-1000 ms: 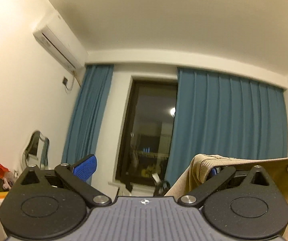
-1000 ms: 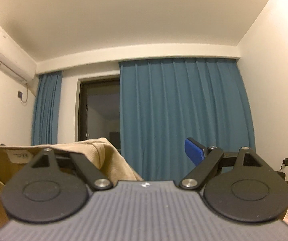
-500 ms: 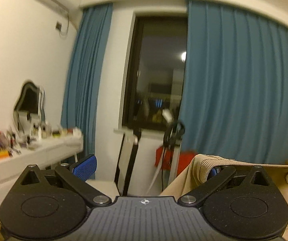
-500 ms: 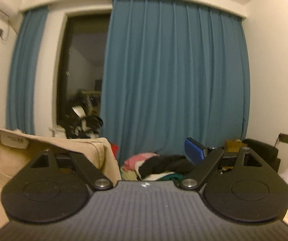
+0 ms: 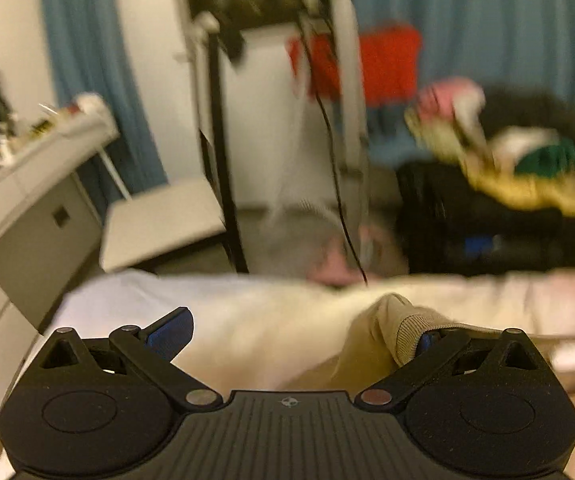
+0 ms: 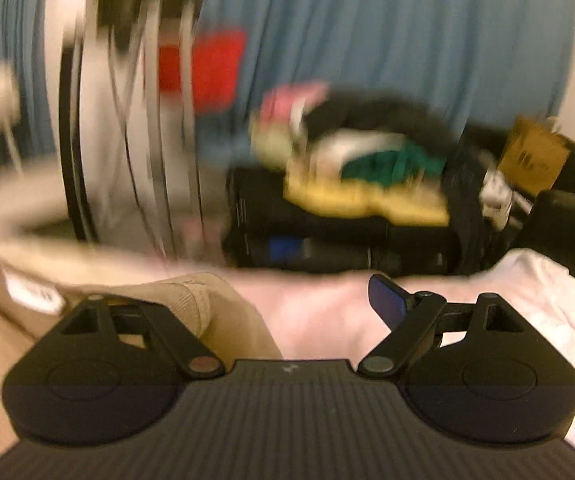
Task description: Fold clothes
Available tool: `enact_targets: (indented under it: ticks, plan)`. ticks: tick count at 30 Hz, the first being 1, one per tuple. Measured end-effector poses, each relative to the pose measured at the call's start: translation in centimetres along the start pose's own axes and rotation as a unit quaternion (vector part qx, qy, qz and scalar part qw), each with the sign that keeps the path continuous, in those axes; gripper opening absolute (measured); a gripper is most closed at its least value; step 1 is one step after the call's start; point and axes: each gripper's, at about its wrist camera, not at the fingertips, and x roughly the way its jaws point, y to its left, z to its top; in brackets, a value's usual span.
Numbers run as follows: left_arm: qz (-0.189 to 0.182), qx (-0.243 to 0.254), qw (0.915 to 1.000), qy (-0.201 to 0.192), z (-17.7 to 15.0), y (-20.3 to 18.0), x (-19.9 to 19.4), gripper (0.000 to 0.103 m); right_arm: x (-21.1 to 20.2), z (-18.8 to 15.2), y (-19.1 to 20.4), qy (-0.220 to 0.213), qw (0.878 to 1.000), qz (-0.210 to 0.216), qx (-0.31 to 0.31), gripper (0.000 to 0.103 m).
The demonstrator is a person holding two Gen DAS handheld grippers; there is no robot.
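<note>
A beige knit garment [image 5: 391, 320] hangs over the right finger of my left gripper [image 5: 295, 336]. That gripper's jaws stand wide apart, with the left blue pad [image 5: 167, 332] bare. In the right wrist view the same garment [image 6: 191, 300] covers the left finger of my right gripper [image 6: 287, 304], which is also open, its right blue pad [image 6: 385, 298] bare. The garment's neck edge with a white label [image 6: 31, 296] stretches between the two grippers. Below lies the white bed sheet [image 5: 223, 320]. Both views are motion-blurred.
A black case [image 6: 327, 236] carries a pile of yellow, green, pink and black clothes [image 6: 359, 184] beyond the bed. A stand with cables [image 5: 339, 120], a white chair seat [image 5: 159, 220] and a white dresser [image 5: 27, 208] stand at the left. Blue curtains [image 6: 407, 40] hang behind.
Both grippers have tipped sharply down, from ceiling and curtains to the bed and floor clutter. The beige garment stays draped over their inner fingers and has come down toward the sheet.
</note>
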Motion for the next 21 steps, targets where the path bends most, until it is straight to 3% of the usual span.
enact_targets:
  ticks: [3,7,10,15,19,21]
  plan:
    - [-0.030,0.051,0.9962,0.064,-0.5,-0.6,2.2,0.103,4.0,-0.4,1.9,0.079,0.995,0.008,-0.055,0.085]
    - [-0.057,0.059,0.9923,0.093,-0.6,-0.2,1.2,0.103,2.8,0.1,3.6,0.112,0.988,0.075,-0.075,0.085]
    - [-0.071,0.046,0.9938,0.072,-0.7,0.6,-1.5,0.103,1.6,0.5,4.8,0.130,0.981,0.122,-0.081,0.085]
    - [-0.096,0.017,0.9953,0.007,-3.8,2.3,-9.8,0.103,-5.8,-1.4,3.7,0.067,0.989,0.132,0.001,0.085]
    - [-0.096,0.008,0.9931,-0.067,-8.6,3.4,-19.0,0.103,-12.9,-4.2,2.7,0.025,0.990,0.137,0.037,0.085]
    - [-0.106,-0.015,0.9906,-0.085,-11.2,4.1,-23.6,0.103,-16.4,-5.6,2.2,0.004,0.989,0.139,0.055,0.085]
